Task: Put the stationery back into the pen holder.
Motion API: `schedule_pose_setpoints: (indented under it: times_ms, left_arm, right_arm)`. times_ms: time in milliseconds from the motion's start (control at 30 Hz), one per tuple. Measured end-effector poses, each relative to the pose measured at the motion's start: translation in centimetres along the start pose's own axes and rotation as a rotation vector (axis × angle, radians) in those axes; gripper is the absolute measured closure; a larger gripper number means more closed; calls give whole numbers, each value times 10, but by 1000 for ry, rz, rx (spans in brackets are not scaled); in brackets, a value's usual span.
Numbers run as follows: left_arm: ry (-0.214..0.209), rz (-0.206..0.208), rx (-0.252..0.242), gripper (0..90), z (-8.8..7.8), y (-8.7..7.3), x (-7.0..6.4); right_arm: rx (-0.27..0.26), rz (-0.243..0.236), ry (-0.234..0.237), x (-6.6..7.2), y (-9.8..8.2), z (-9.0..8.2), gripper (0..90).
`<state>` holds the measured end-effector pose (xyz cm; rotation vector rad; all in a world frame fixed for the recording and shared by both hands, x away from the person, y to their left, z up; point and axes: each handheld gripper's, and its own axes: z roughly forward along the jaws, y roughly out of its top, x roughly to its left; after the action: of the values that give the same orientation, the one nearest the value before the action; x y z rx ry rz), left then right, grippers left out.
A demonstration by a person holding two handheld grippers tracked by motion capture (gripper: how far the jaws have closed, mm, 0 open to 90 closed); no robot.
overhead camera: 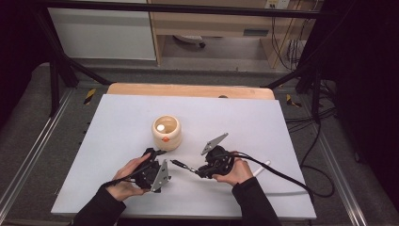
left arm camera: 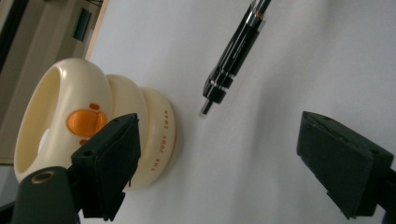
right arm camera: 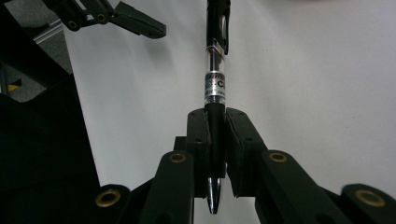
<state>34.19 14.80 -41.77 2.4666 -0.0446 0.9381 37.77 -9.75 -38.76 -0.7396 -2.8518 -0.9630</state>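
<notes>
Pen point(right arm camera: 216, 84) clenched in right gripper point(right arm camera: 216, 140), tip seemingly toward agape, empty left gripper point(left arm camera: 219, 158), apart.

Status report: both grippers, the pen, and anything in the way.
Right gripper shut on pen, clicker end toward left gripper. Left gripper open, nothing between its pads, pen tip just ahead. Cream holder stands close beside left gripper; white table.

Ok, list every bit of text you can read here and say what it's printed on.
"THE JOY" then something like "SWAY": small orange letters round the base ring of the cream holder, seen sideways; the last word is unsure.
Print on the pen label: a large "C" shows; the rest is too small and blurred to read.
</notes>
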Motion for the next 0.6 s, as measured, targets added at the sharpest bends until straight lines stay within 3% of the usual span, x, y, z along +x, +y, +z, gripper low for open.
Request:
schedule_pose_setpoints:
  times_ms: [333, 600]
  left_arm:
    - [42, 147, -21, 295, 4, 13, -5]
    - [72, 232, -46, 418, 9, 20, -11]
  right_arm:
    - [4, -11, 5, 3, 8, 2, 808]
    - [3, -18, 6, 5, 15, 4, 808]
